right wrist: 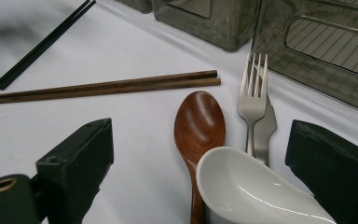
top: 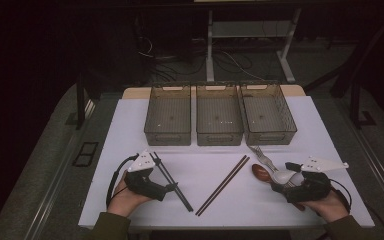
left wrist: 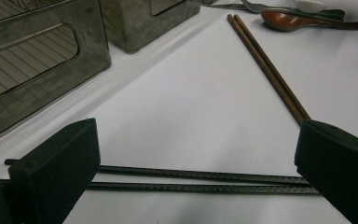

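On the white tabletop the left gripper sits at the near left, held in the person's left hand, with its jaws spread wide and nothing between them. In the left gripper view the pair of black chopsticks lies crosswise just ahead of the jaws, flat on the tabletop, the two sticks side by side and nearly touching; from the high view the same pair runs slantwise under the gripper's front.

The brown chopsticks lie in the middle of the tabletop, also as a close pair, slanting from near centre up toward the right (well apart from both grippers).

The right gripper is at the near right in the person's right hand. Its jaws also stand wide, gripping nothing. In the right gripper view they flank a small heap of cutlery: a white ceramic spoon lies nearest, its bowl resting over the handle of a wooden spoon, and just beside that a metal fork lies on top of a knife.

At the far side three clear plastic bins stand in a row, touching one another.
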A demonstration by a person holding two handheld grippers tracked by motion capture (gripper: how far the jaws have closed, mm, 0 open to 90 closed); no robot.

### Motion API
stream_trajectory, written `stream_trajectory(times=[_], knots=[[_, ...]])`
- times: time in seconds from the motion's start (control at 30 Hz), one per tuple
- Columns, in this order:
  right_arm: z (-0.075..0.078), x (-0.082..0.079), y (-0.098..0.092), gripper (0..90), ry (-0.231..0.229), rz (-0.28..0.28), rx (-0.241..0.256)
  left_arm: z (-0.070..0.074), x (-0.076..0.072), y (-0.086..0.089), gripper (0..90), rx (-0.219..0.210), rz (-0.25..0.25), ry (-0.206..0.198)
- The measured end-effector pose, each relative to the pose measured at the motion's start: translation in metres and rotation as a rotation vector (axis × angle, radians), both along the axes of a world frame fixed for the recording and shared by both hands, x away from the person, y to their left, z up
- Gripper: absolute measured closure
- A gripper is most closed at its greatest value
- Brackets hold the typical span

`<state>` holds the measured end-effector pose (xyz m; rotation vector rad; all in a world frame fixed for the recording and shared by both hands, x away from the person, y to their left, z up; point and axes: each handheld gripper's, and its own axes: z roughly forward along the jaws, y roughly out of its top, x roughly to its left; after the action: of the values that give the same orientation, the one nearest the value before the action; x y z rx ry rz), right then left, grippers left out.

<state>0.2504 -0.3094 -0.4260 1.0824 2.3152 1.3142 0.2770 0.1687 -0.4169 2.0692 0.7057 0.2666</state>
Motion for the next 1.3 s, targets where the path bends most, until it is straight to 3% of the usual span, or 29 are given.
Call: stream_trajectory(times=[0.77, 1.3], knots=[[0.0, 0.001, -0.001, 7.3, 0.004, 0.007, 0.047, 0.002, 0.001, -0.006, 0.0, -0.027, -0.01, 0.001], [0.003, 0.0, 0.002, 7.3, -0.006, 0.008, 0.061, 0.005, 0.006, -0.028, 0.0, -0.04, -0.05, -0.014]])
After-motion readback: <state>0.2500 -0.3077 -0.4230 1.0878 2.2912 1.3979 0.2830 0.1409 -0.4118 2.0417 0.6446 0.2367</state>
